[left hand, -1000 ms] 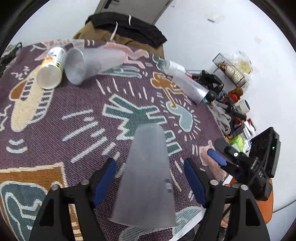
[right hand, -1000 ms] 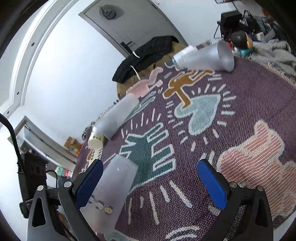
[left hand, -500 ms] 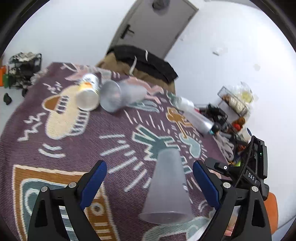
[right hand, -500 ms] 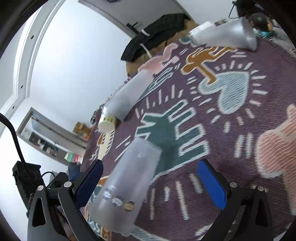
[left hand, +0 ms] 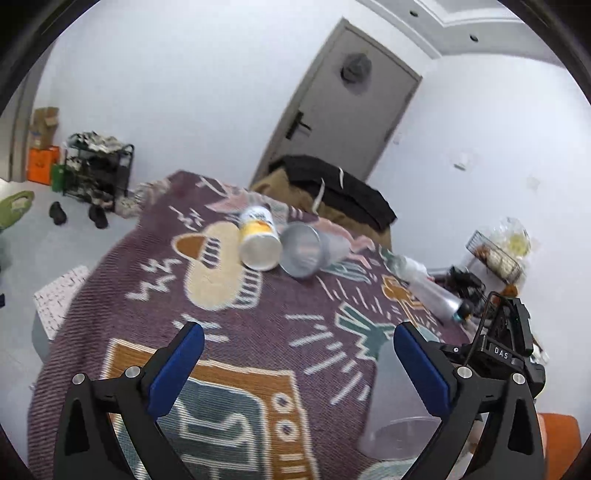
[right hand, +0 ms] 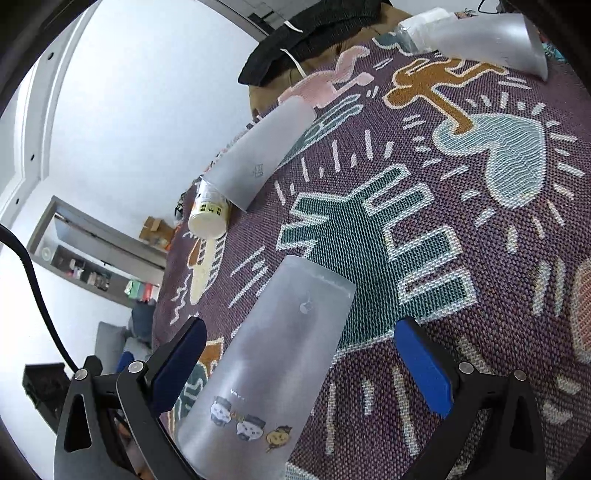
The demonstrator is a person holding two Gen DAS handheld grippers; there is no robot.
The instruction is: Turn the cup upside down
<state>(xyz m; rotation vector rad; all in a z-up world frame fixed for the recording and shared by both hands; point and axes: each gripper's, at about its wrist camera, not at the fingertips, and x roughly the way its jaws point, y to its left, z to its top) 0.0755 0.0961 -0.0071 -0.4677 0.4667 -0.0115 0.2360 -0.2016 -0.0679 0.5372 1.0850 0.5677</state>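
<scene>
A frosted translucent cup (right hand: 273, 365) with small cartoon stickers stands upside down, rim down, on the patterned purple blanket (right hand: 461, 229). In the left wrist view the same cup (left hand: 391, 402) stands at lower right, partly behind my right finger. My left gripper (left hand: 295, 365) is open and empty, raised and back from the cup. My right gripper (right hand: 299, 369) is open, its blue pads apart on either side of the cup without touching it.
A frosted cup (left hand: 310, 249) and a yellow-labelled cup (left hand: 258, 240) lie on their sides at the blanket's far end. Another frosted cup (right hand: 487, 33) lies by a plastic bottle. A dark jacket (left hand: 340, 192) drapes a chair behind. Clutter sits right of the table.
My left gripper has let go of the cup, opened wide and pulled up and back; the cup now stands rim down. My right gripper has moved closer, so the cup sits between its fingers.
</scene>
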